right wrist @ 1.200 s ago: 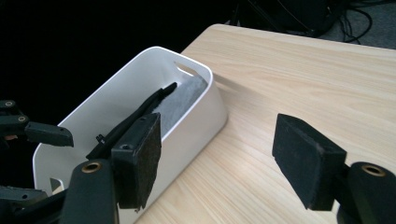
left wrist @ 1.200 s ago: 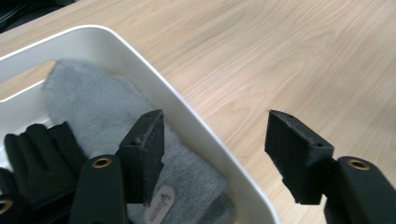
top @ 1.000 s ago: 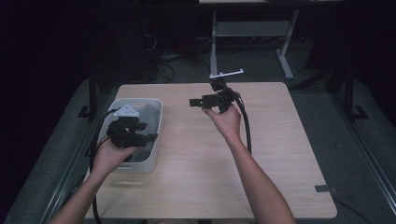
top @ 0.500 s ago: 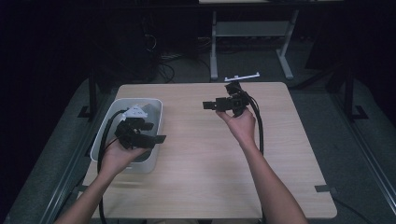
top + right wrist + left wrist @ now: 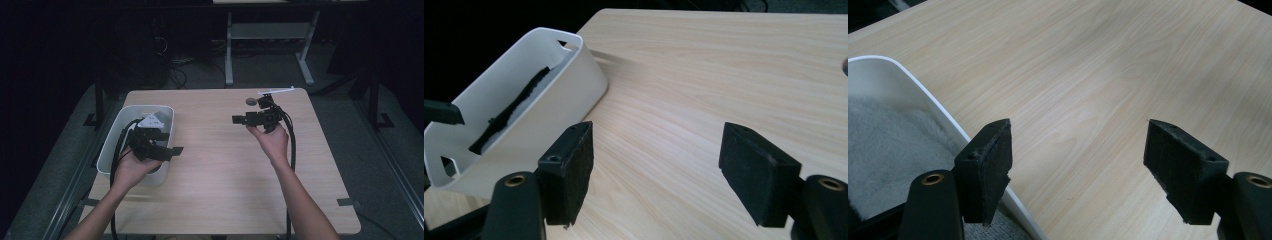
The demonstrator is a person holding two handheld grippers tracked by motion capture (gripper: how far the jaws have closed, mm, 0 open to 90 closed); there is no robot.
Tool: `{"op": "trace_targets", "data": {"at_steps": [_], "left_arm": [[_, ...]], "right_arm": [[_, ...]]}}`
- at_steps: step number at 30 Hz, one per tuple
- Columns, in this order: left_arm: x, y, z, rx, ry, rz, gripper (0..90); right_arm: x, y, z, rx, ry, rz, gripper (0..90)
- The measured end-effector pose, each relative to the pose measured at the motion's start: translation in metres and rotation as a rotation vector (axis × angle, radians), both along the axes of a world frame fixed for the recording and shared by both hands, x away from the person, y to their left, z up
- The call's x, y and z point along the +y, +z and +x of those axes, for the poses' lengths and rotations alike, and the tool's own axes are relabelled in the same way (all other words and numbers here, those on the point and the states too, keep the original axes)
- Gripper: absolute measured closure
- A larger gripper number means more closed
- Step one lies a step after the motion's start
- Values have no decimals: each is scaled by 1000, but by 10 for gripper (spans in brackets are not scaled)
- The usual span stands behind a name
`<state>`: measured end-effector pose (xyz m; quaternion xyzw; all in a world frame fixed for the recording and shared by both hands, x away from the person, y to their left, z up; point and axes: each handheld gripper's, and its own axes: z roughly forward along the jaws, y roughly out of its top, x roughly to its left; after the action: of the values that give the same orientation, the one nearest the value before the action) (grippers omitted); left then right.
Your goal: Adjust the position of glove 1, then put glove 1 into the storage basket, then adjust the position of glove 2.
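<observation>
The white bin (image 5: pixel 111 150) sits at the table's (image 5: pixel 215 175) left edge, holding grey fleece (image 5: pixel 883 145) and something dark that I can't make out. I hold my left gripper (image 5: pixel 170 150) over the bin's right rim; its jaws have just been opening and stand spread with nothing between them, so I'd judge the cloth dropped and settled. My right gripper (image 5: pixel 239 119) hangs above the table towards the far right corner, jaws spread and empty, pointing back at the bin, probably clear of the drop. I can read no labels or writing.
</observation>
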<state>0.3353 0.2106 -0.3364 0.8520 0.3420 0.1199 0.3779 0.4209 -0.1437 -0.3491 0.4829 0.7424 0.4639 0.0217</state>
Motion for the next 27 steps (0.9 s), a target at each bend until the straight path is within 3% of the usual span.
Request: {"op": "trace_targets", "data": {"at_steps": [13,27], "left_arm": [[-9,-3,-3,-1,-17,4,258],[-19,-5,-4,-2,-38,2,246]], "right_arm": [[-39,-30,-23,37,-53,-2,295],[-67,-47,-40,65,-87,-6,288]]}}
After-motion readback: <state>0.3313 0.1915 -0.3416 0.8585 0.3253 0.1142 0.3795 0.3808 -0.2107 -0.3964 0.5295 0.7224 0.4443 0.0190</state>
